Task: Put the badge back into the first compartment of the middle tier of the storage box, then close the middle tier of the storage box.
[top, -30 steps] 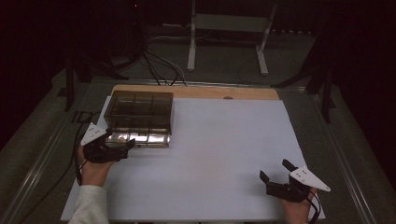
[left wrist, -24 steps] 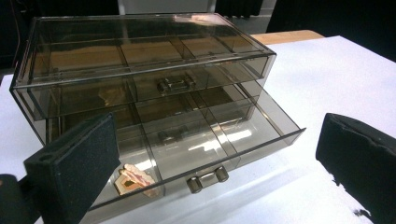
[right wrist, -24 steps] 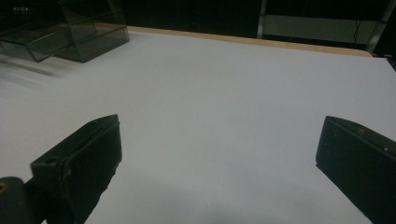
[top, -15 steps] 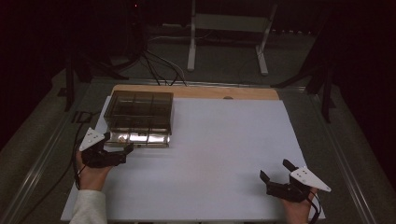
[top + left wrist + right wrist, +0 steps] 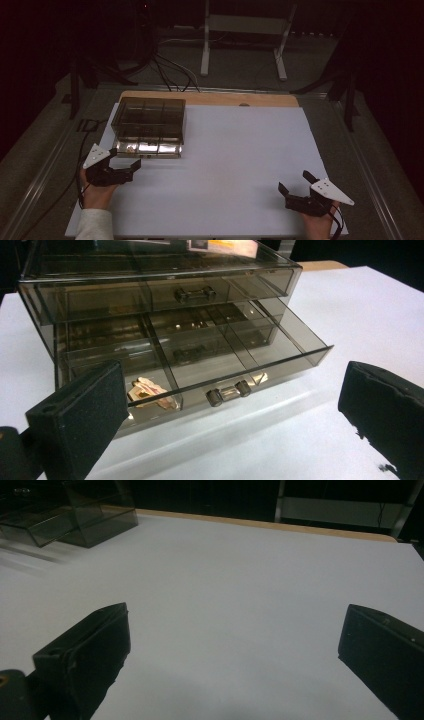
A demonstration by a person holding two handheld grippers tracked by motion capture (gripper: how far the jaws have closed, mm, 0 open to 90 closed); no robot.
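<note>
A smoked clear drawer box (image 5: 149, 116) stands at the table's far left. Its bottom drawer (image 5: 148, 148) is pulled out toward me. In the left gripper view the box (image 5: 150, 290) is close ahead. The open drawer (image 5: 280, 347) has dividers and a two-knob handle (image 5: 228, 392). A small gold and pink item (image 5: 150, 392) lies in its front left compartment. My left gripper (image 5: 125, 159) (image 5: 230, 432) is open, just short of the drawer's front left corner and holding nothing. My right gripper (image 5: 295, 182) (image 5: 230, 650) is open over bare white surface near the front right.
The white sheet (image 5: 240, 150) covers a wooden board (image 5: 215, 98) whose strip shows at the far edge. Cables (image 5: 170, 75) and a white stand (image 5: 245, 40) lie on the dark floor beyond. A metal rail (image 5: 45, 165) runs along the table's left side.
My left gripper has drawn back from the drawer front toward the near edge. The drawer stays pulled out. My right gripper has barely shifted.
</note>
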